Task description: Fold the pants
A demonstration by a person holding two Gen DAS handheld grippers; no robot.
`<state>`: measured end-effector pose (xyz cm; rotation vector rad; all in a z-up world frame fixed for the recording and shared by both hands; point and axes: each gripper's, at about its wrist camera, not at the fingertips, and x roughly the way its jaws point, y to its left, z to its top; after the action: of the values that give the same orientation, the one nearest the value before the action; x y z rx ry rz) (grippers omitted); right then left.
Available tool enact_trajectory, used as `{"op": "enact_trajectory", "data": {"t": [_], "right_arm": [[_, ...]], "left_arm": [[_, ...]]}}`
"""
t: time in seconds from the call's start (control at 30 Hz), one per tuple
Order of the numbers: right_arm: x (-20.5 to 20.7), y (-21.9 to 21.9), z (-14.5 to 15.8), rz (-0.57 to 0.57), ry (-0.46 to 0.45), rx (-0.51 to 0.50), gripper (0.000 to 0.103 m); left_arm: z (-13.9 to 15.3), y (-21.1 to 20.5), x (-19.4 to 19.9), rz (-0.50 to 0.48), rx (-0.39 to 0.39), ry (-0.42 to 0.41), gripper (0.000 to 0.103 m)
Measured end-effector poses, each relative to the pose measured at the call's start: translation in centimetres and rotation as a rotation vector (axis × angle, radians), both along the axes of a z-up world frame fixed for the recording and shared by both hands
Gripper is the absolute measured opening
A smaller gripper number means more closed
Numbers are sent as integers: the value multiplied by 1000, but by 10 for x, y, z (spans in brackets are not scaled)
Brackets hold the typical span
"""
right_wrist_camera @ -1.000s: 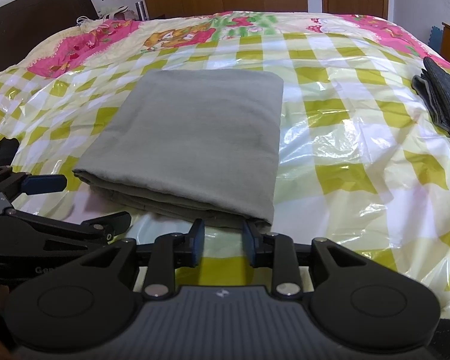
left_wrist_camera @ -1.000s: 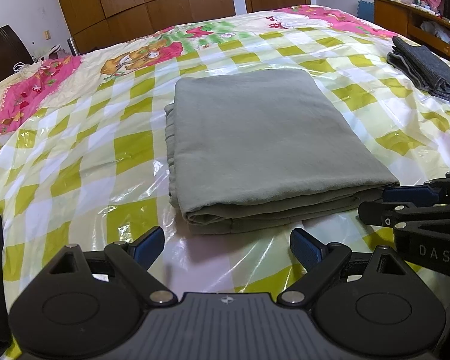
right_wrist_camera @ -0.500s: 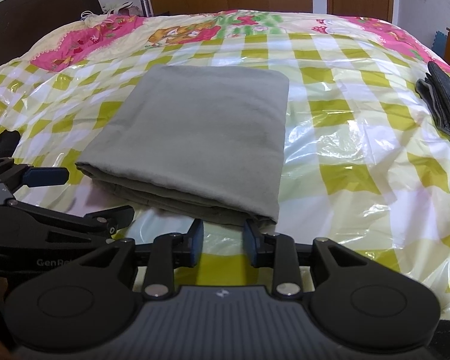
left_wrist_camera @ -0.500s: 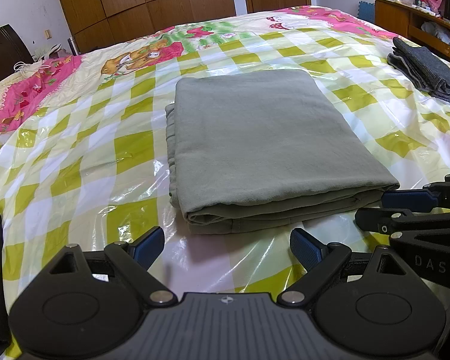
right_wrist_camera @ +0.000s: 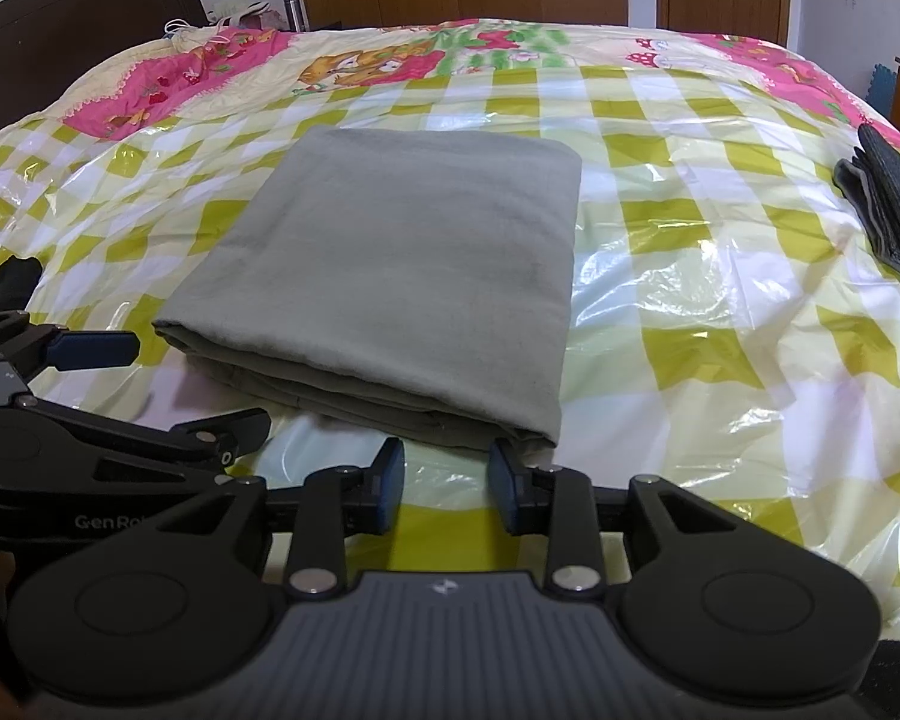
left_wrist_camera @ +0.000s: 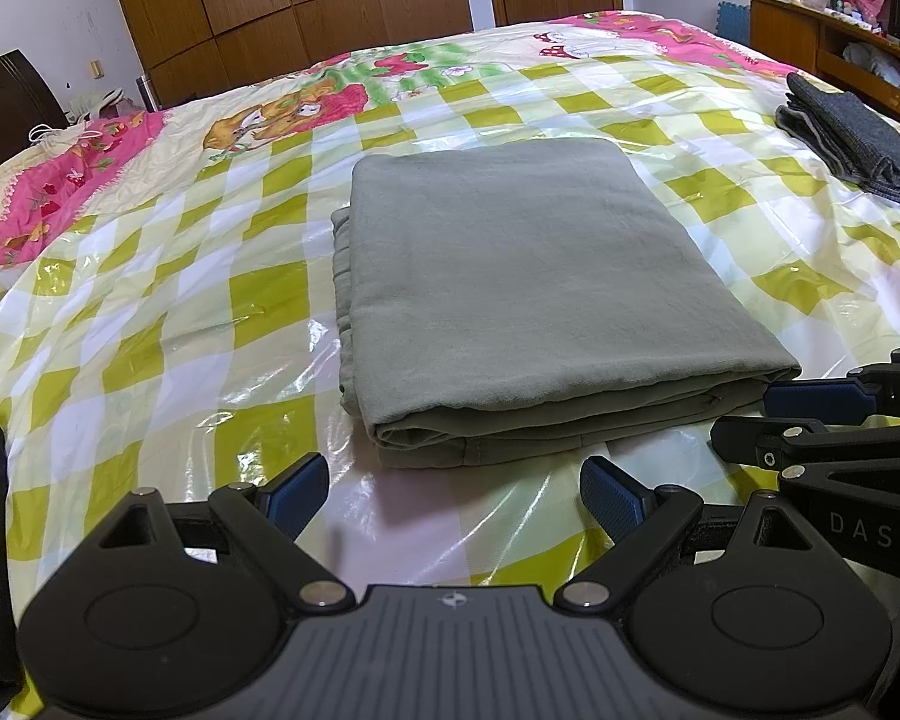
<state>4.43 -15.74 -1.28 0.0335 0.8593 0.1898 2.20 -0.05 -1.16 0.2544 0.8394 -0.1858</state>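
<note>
Now, what we see from our two wrist cameras:

Pants: the grey-green pants [left_wrist_camera: 510, 276] lie folded into a flat, stacked rectangle on the bed, several layers showing along the near edge; we see them again from our right side [right_wrist_camera: 402, 276].

Left gripper: our left gripper [left_wrist_camera: 453, 495] has its blue-padded fingers [left_wrist_camera: 297, 489] spread wide, nothing between them, just short of the near folded edge and not touching the cloth.

Right gripper: our right gripper [right_wrist_camera: 444, 483] sits with its fingers [right_wrist_camera: 388, 480] apart by a narrower gap, empty, right at the near right corner of the pants; we cannot tell whether the tips touch the fabric.

Both tools: each gripper shows up at the edge of the other's view, the right one beside the pants' near right corner [left_wrist_camera: 810, 399], the left one off the near left corner [right_wrist_camera: 90, 348].

Bed cover: a glossy yellow-and-white checked sheet [left_wrist_camera: 150, 324] with a pink cartoon border lies under everything.

Other clothing: a dark grey folded garment [left_wrist_camera: 852, 138] rests well apart, toward the right edge of the bed.

Room: wooden wardrobe doors [left_wrist_camera: 306, 6] stand behind the bed.
</note>
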Motion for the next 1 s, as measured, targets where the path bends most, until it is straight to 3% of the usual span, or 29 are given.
{"op": "enact_trajectory", "data": {"t": [1.0], "right_arm": [[0,0,0,-1,0,2,33]], "left_arm": [[0,1,1,15,1,-3,102]]}}
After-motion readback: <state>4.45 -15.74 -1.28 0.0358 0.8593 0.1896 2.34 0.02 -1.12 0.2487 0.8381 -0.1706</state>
